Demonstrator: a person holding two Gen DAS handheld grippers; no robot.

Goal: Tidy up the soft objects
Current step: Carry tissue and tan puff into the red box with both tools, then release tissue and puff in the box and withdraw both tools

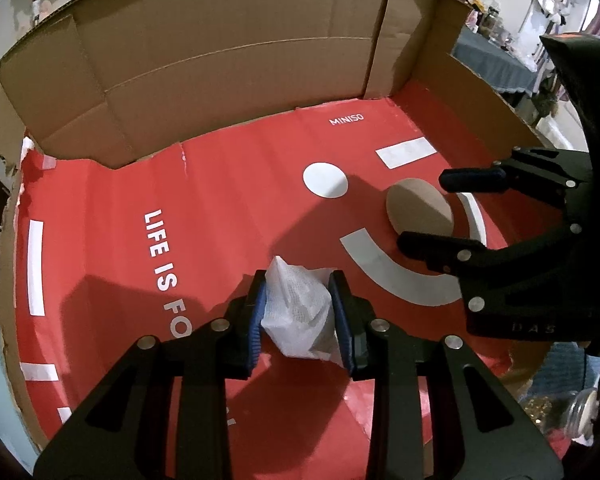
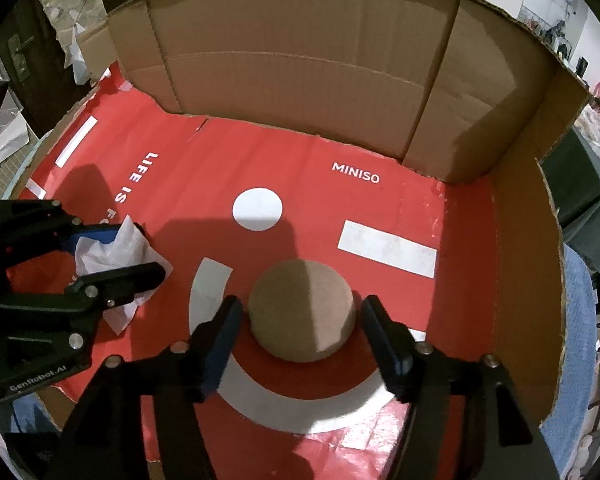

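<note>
The slogan printed in white on the red sheet [image 2: 284, 160] is cut off after "LIFE IS FO", the rest hidden under the left hand-held gripper [image 1: 298, 312], and the clutter beyond the cardboard walls [image 2: 300, 60] is too blurred to identify. The sheet is glossy and creased, with a white dot, bars and curved band; the walls are plain corrugated board, folded and ragged-edged. The left hand-held gripper pinches a crumpled white bundle [image 1: 296, 308], seemingly thin mesh-textured wrap, between its blue pads, just above the sheet. The right hand-held gripper [image 2: 302, 338] is spread wide around a round, matte tan pad [image 2: 302, 316] lying on the sheet; its fingers flank the pad, and contact cannot be made out.
</note>
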